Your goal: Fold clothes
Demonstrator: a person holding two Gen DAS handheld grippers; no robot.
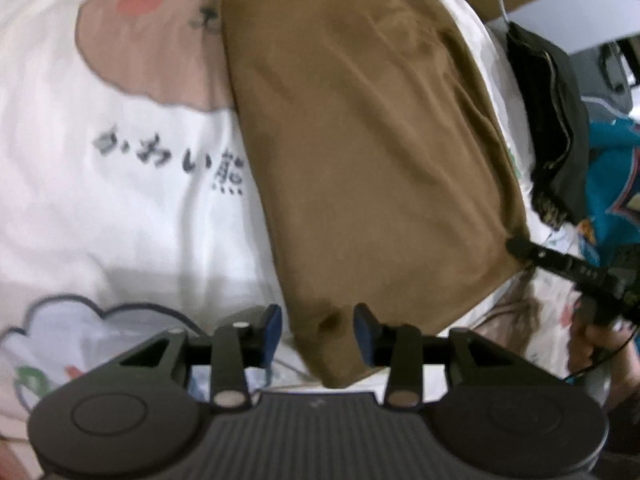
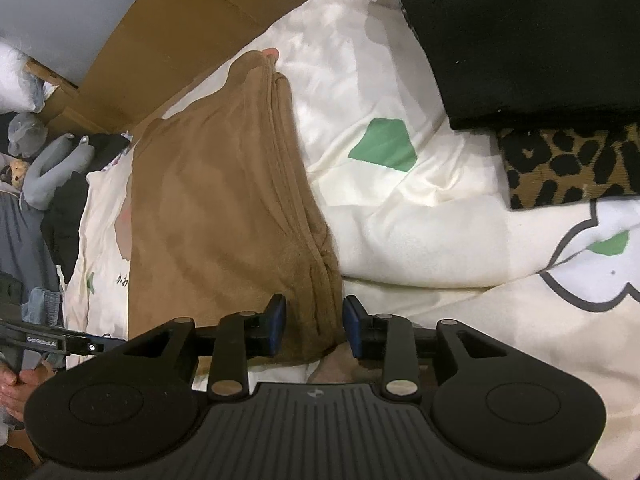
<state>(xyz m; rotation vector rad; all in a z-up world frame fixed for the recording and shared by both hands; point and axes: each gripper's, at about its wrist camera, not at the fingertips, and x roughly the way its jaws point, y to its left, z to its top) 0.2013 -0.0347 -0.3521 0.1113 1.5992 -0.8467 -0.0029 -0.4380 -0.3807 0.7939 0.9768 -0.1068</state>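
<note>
Folded brown garment lies flat on white printed bedding. Left claw apart, pads straddling its near corner, not pressing. Right claw apart over the stacked fold edge, no grip.

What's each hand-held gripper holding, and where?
Nothing clamped: the left hand-held gripper and right hand-held gripper each straddle a near corner of the folded brown garment, jaws open.

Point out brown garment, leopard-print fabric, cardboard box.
brown garment [image 1: 360, 152], left wrist view, middle of the folded cloth
leopard-print fabric [image 2: 568, 168], right wrist view, centre of the print
cardboard box [image 2: 168, 32], right wrist view, flat panel
</note>
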